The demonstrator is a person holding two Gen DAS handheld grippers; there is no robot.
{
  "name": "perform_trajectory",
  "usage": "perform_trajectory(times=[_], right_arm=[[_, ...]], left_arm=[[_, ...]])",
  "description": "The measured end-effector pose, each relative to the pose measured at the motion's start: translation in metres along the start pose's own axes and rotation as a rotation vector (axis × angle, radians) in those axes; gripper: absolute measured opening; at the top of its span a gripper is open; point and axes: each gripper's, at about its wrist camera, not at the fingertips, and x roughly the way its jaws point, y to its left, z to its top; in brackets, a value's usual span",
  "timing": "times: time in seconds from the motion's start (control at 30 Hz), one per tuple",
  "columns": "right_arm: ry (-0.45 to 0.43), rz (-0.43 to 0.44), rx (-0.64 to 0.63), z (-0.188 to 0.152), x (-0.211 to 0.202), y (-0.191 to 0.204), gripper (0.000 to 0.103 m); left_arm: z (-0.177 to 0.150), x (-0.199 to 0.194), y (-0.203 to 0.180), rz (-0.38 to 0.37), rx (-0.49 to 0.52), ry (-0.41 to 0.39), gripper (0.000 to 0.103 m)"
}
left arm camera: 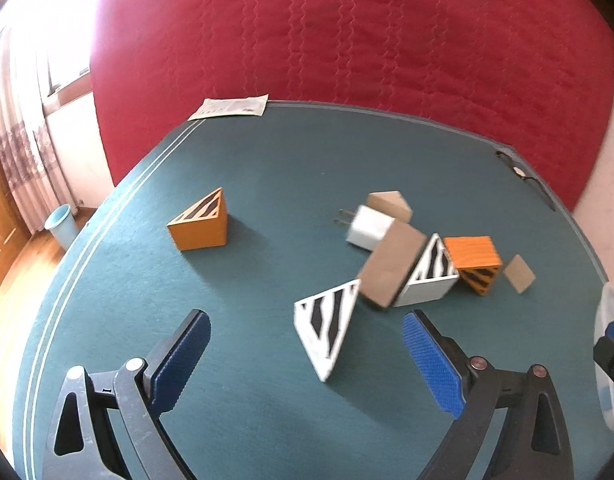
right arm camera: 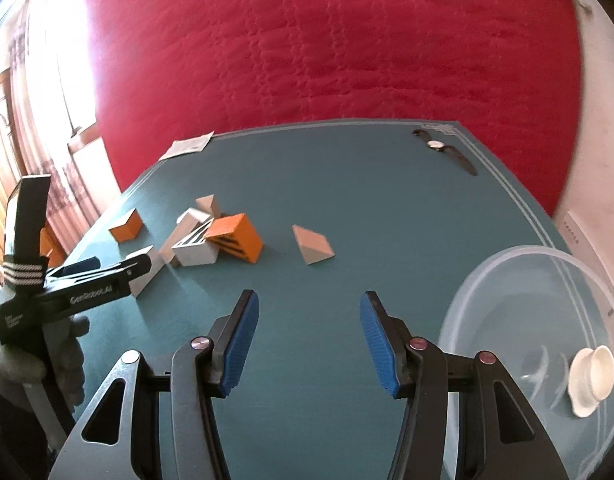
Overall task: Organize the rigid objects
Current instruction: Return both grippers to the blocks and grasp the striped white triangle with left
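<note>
Left wrist view: left hand-held gripper (left arm camera: 307,344), nearest the lens, blue pads spread wide, nothing gripped; its fingers hang over the green bench (left arm camera: 267,168). Between the pads, toward the 1 o'clock side, a white striped wedge (left arm camera: 327,328) stands free on the cloth, touching neither pad. At 1 o'clock beyond it, a tight cluster: a brown block (left arm camera: 393,266) leaning on a second white striped wedge (left arm camera: 429,280), a white plug adapter (left arm camera: 369,228), a small tan block (left arm camera: 391,202) behind it, and an orange striped block (left arm camera: 475,264) on the cluster's right. Just beside that, at 2 o'clock, a loose tan wedge (left arm camera: 519,274). At 11 o'clock, well apart, an orange wedge (left arm camera: 201,222) stands alone. A paper slip (left arm camera: 231,107) lies on the far bench edge at 12 o'clock; a wristwatch (left arm camera: 523,174) near the right edge. A red quilt (left arm camera: 347,40) fills the background; a pale blue bin (left arm camera: 61,224) sits on the floor at 9 o'clock. Right wrist view: right hand-held gripper (right arm camera: 309,336), nearest, pads partly apart, empty, above bare bench cloth. At 3 to 4 o'clock, a clear plastic bowl (right arm camera: 487,280) holds one small white piece (right arm camera: 591,380). At 9 o'clock, the left hand-held gripper seen side-on, held in a gloved hand (right arm camera: 73,356). The block cluster lies at 10 to 11 o'clock, the loose tan wedge at 12 o'clock, the wristwatch at 1 o'clock near the far corner.
</note>
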Motion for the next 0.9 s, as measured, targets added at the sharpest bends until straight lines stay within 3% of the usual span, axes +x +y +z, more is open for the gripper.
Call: perform_trajectory(times=[0.13, 0.37, 0.57, 0.9], right_arm=[[0.027, 0.014, -0.008, -0.002, 0.008, 0.006, 0.054], [0.071, 0.028, -0.016, -0.003, 0.023, 0.013, 0.054], [0.108, 0.035, 0.017, 0.001, 0.04, 0.012, 0.054], [0.127, -0.066, 0.078, 0.016, 0.067, 0.001, 0.054]], left_arm=[[0.0, 0.006, 0.002, -0.004, 0.017, 0.007, 0.092], [-0.001, 0.021, 0.004, -0.04, 0.021, 0.058, 0.058], [-0.001, 0.02, 0.003, -0.064, 0.034, 0.044, 0.031], [-0.001, 0.02, 0.004, -0.071, 0.021, 0.037, 0.031]])
